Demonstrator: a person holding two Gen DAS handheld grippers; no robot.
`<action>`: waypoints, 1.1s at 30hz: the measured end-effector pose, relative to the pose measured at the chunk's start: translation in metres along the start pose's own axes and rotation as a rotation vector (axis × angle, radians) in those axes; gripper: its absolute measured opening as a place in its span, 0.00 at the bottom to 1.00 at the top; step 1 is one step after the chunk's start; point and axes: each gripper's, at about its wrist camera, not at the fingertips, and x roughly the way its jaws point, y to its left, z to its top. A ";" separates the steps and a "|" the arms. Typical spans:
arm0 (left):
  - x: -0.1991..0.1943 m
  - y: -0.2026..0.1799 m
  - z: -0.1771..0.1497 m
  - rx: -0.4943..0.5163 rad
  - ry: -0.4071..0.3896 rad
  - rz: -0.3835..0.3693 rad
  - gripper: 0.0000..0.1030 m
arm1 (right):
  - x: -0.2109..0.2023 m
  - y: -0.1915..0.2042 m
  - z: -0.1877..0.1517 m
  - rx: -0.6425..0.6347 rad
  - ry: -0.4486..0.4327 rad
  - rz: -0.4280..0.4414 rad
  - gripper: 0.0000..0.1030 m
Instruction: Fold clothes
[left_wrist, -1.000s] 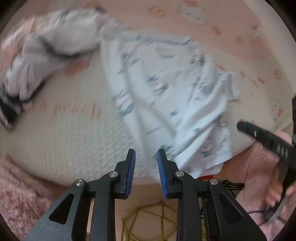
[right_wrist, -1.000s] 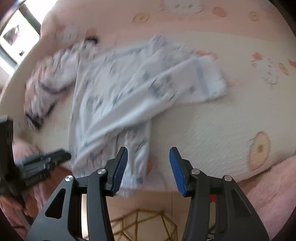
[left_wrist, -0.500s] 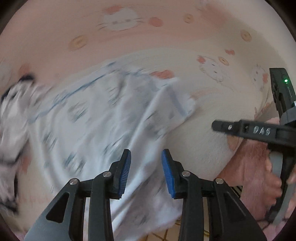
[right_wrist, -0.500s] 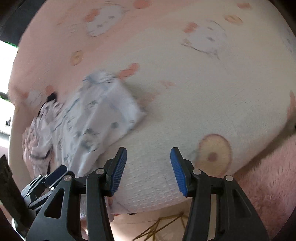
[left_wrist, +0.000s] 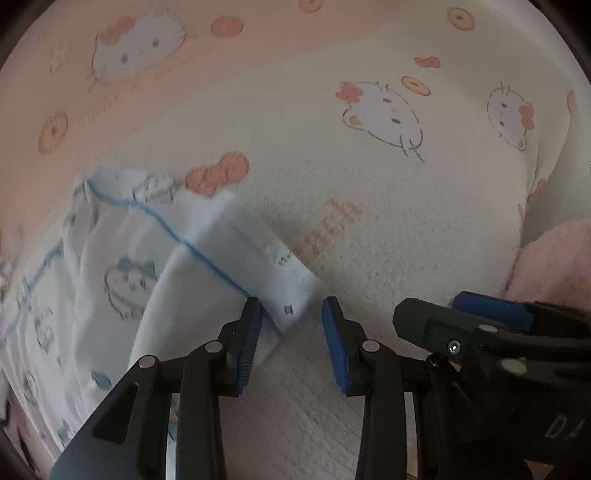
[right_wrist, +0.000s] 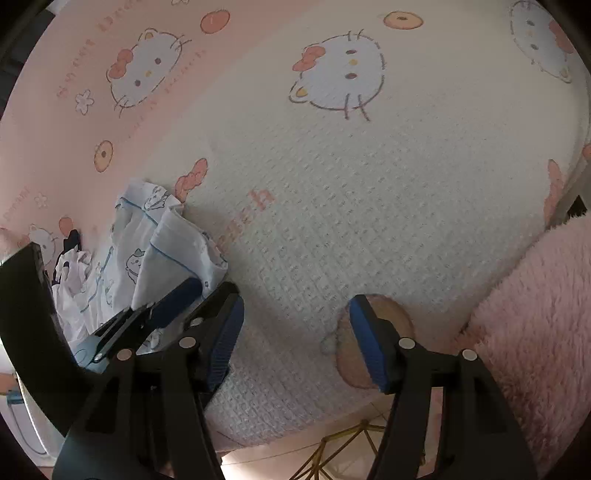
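A white garment with blue piping and small cartoon prints lies partly folded on the bed cover, at the left of both views. My left gripper hovers over its right corner, which shows between the open jaws; the pads do not press on it. To the right, my right gripper is over bare bed cover, its jaws opening with nothing between them. Each gripper shows in the other's view: the right gripper at the lower right, the left gripper at the lower left, close beside it.
The cream and pink bed cover with cartoon cat prints fills both views. A fluffy pink blanket lies at the right edge. A black-and-white garment is bunched beyond the white one. Floor and a gold wire frame show below the bed's edge.
Both views have swept to the right across the bed, so the garment now sits at the left. The left gripper has come over the garment's right corner. The right jaws have widened.
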 end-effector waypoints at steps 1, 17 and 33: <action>-0.001 0.003 0.000 -0.012 -0.009 0.010 0.21 | 0.002 0.001 0.001 0.003 0.002 -0.007 0.59; -0.164 0.248 -0.106 -0.541 -0.332 0.029 0.05 | -0.038 0.134 0.081 -0.392 -0.111 0.027 0.59; -0.092 0.348 -0.142 -0.592 -0.079 0.204 0.05 | 0.088 0.249 0.088 -0.729 -0.042 0.022 0.59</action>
